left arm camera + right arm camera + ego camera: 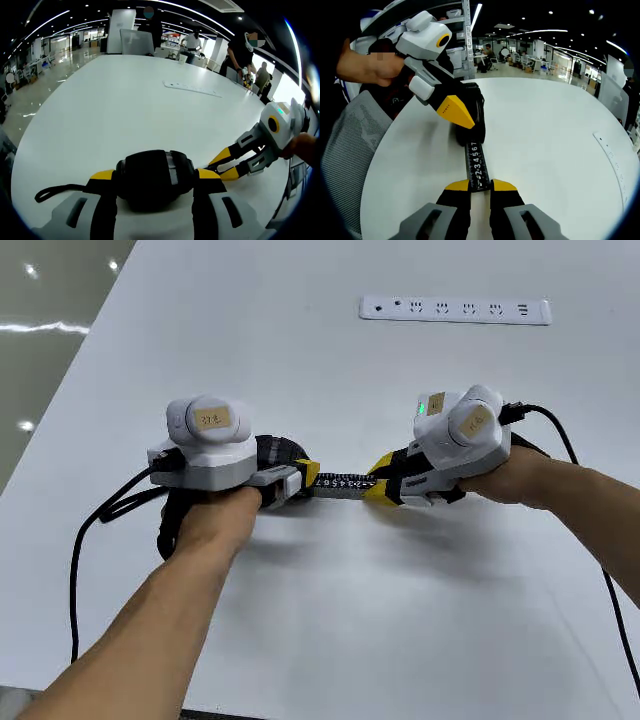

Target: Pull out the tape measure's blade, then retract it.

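A black tape measure case point(277, 456) rests on the white table point(330, 610), and my left gripper point(300, 477) is shut on it. In the left gripper view the case point(155, 177) sits between the yellow-tipped jaws. A short length of dark blade point(340, 482) with white numbers runs from the case to my right gripper point(378, 480). The right gripper view has the blade point(475, 161) stretching back to the case point(471, 114), with my right gripper point(480, 186) shut on the blade's end. The two grippers face each other, close together.
A white power strip point(455, 309) lies flat at the far side of the table. Black cables point(92, 525) trail off both grippers toward me. The table's left edge point(60, 400) borders a shiny floor. People and desks stand in the room beyond.
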